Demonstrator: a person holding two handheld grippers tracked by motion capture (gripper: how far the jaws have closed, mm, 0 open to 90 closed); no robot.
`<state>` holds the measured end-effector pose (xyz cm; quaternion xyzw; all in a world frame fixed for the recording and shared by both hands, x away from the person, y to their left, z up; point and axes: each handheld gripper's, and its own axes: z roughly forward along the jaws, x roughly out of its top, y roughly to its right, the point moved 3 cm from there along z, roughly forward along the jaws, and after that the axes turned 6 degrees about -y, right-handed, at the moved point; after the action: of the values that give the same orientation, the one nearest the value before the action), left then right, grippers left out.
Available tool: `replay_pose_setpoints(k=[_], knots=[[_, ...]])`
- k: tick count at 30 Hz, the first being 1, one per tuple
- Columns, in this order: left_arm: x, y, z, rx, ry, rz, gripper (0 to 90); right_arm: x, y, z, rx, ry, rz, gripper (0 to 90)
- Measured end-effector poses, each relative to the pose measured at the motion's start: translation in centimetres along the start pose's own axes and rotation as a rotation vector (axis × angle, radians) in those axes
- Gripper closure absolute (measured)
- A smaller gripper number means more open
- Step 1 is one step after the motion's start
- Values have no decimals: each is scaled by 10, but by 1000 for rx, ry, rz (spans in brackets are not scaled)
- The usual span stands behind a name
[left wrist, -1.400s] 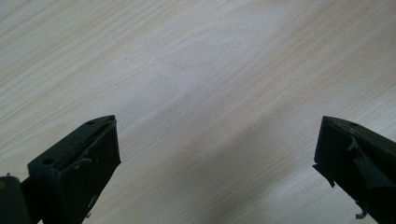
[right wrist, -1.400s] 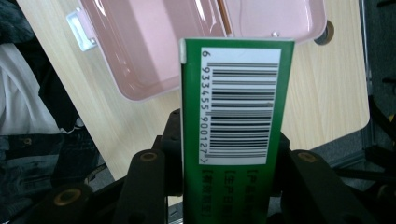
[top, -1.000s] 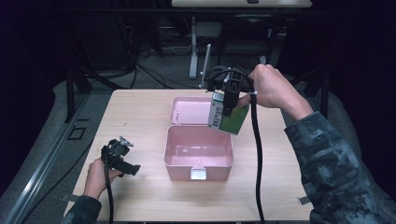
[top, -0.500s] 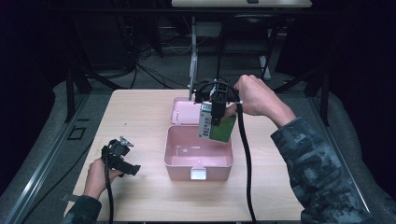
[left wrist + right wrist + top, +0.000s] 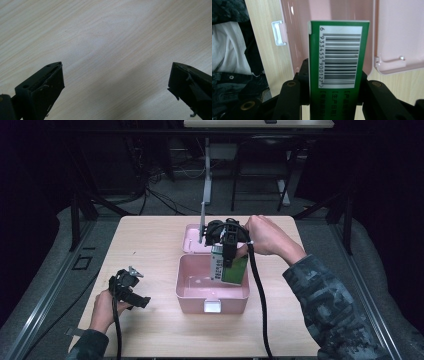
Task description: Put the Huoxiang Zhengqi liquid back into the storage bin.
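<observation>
Gripping a green carton (image 5: 232, 268) w/ a barcode label, the right gripper (image 5: 228, 251) has its jaws clamped on the carton's two flat sides; in the right gripper view the carton (image 5: 338, 62) stands up between the jaws, barcode toward the cam. Carton hangs upright below the gripper, its lower end inside the open pink box (image 5: 187, 287), toward the box's right side, apart from the front wall; can't tell if it touches the floor of the box. Box lid (image 5: 192, 237) lies folded back flat behind the gripper; white latch (image 5: 212, 306) sits on the front wall, nearer the person. In the right gripper view the box interior (image 5: 297, 37) and lid (image 5: 397, 37) show beyond the carton. Left gripper (image 5: 131, 289) rests well apart to the left of the box, on the wooden table (image 5: 150, 235), jaws wide apart w/ nothing between them, bare tabletop (image 5: 112, 50) ahead of them.
</observation>
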<state>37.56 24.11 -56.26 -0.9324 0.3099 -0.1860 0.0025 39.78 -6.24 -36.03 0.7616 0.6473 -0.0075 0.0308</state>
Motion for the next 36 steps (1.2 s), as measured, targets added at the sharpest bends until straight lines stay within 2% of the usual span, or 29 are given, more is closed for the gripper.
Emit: replay_pose_setpoints(k=[4,8,13,20,25,36], knots=[[0,0,0,0,0,1,1,0,-2,9,12,-8,-12,630],[0,0,0,0,-1,1,1,1,-6,25,24,-29,-26,630],[0,0,1,-3,-2,0,1,1,-8,39,21,-58,-34,630],[0,1,1,-2,-3,4,1,0,-11,55,39,-66,-46,629],[0,0,1,-2,-5,5,1,0,-15,69,49,-60,-76,628],[0,1,2,1,-6,6,1,-2,-18,84,57,-72,-89,625]])
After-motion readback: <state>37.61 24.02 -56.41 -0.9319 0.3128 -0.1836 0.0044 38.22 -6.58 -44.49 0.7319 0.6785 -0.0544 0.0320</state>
